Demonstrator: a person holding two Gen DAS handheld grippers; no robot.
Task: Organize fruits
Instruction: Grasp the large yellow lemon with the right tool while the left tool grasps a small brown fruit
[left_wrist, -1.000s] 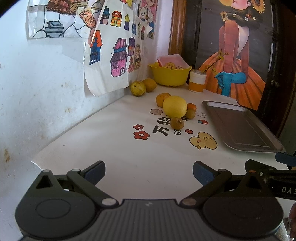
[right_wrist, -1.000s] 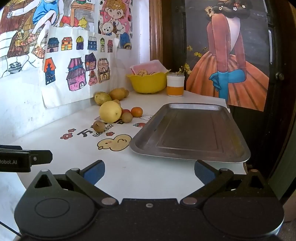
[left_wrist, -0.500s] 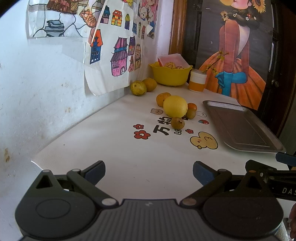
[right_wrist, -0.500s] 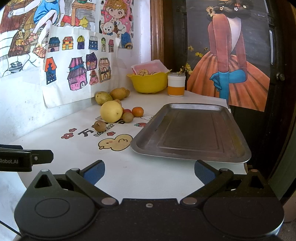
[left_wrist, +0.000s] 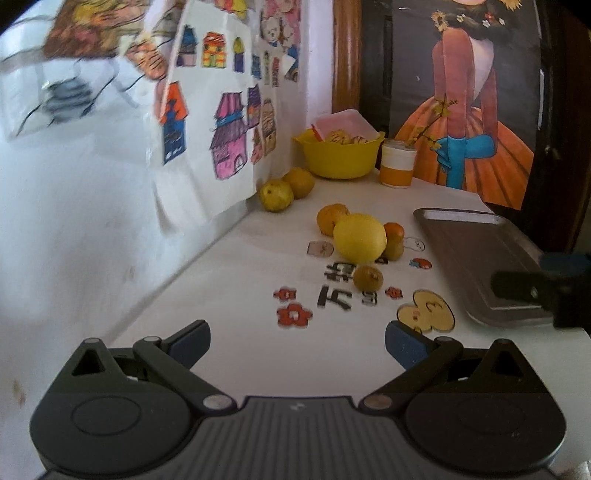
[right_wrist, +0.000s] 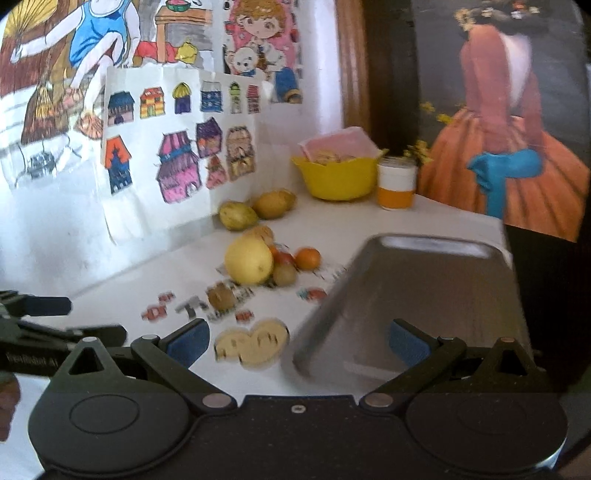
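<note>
Left wrist view: your left gripper (left_wrist: 297, 341) hovers wide open, empty, fruit cluster around the big yellow fruit (left_wrist: 359, 237) far ahead. Your right gripper (right_wrist: 297, 341) gapes empty too, near the metal tray (right_wrist: 424, 295), fruits far left.

We see our right gripper (right_wrist: 297, 341) spread wide and empty over the white table (right_wrist: 436, 216), its right finger (right_wrist: 408, 345) above the metal tray (right_wrist: 436, 291); a big yellow fruit (right_wrist: 249, 262) sits beyond, blurred.

Bare table (left_wrist: 229, 295) lies before the fruit cluster (left_wrist: 360, 238); tray (left_wrist: 480, 258) flanks right.
</note>
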